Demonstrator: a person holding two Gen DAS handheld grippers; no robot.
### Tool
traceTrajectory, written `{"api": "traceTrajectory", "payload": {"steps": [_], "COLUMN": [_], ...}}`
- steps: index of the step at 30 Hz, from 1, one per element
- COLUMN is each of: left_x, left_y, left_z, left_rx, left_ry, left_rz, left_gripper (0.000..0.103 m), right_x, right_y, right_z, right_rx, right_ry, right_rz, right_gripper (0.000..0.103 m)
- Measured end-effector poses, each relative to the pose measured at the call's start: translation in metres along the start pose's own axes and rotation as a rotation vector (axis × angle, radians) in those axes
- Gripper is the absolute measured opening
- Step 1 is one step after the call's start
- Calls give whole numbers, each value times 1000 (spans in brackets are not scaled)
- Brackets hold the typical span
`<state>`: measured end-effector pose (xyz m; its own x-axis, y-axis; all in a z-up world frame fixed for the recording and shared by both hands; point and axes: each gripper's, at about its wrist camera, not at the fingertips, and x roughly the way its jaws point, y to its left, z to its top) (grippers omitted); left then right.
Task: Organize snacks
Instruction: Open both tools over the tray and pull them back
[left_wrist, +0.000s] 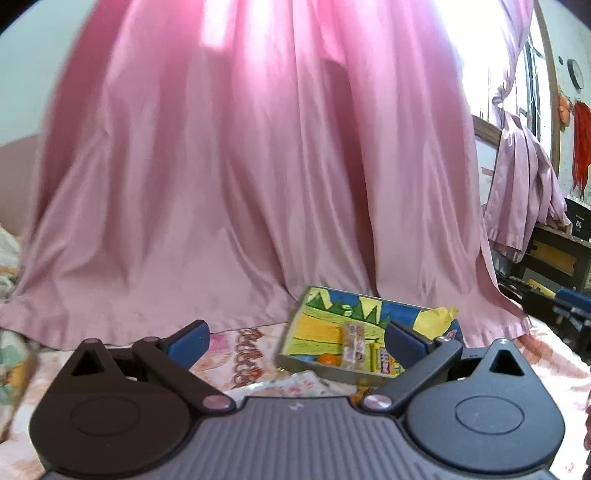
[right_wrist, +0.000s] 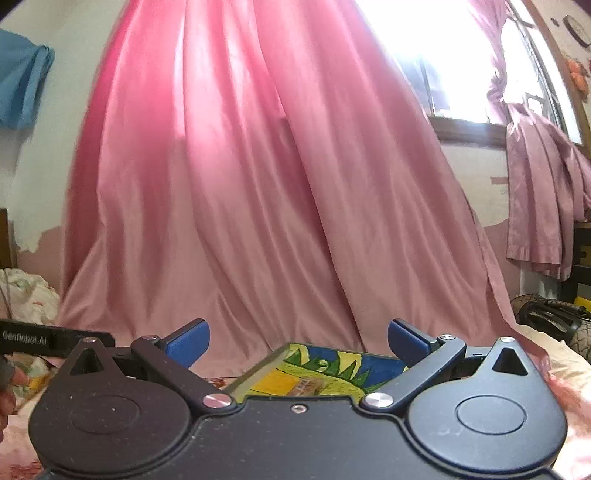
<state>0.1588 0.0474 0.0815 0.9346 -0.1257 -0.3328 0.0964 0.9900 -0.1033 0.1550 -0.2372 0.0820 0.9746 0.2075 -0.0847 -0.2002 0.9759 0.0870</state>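
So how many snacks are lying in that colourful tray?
3 that I can make out, all at the tray's near edge: an orange round one, a pale clear-wrapped bar and a yellow-purple packet. The claw may hide more.

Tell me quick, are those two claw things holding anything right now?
Left gripper: open, fingers wide apart, holding nothing.
Right gripper: open, fingers wide apart, holding nothing.

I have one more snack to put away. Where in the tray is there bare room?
The tray is bare across its far painted half, up to the yellow paper. The near edge is crowded: orange snack and wrapped bars lie together.
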Motion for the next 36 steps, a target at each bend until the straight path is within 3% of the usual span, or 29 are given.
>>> {"api": "traceTrajectory", "payload": {"steps": [8, 15, 36], "left_x": [-53, -70, -91], "left_y": [1, 6, 2], "left_z": [-41, -77, -129], "left_rx": [6, -17, -2], "left_ry": [-14, 46, 175], "left_rz": [19, 24, 69], "left_gripper": [103, 103, 103], "right_x": [-64, -96, -121], "right_y": [16, 29, 37], "right_z": [-13, -42, -96], "right_rx": [5, -7, 32], "right_ry": [-11, 69, 349], "right_rz": [-1, 4, -12], "right_gripper": [102, 102, 102]}}
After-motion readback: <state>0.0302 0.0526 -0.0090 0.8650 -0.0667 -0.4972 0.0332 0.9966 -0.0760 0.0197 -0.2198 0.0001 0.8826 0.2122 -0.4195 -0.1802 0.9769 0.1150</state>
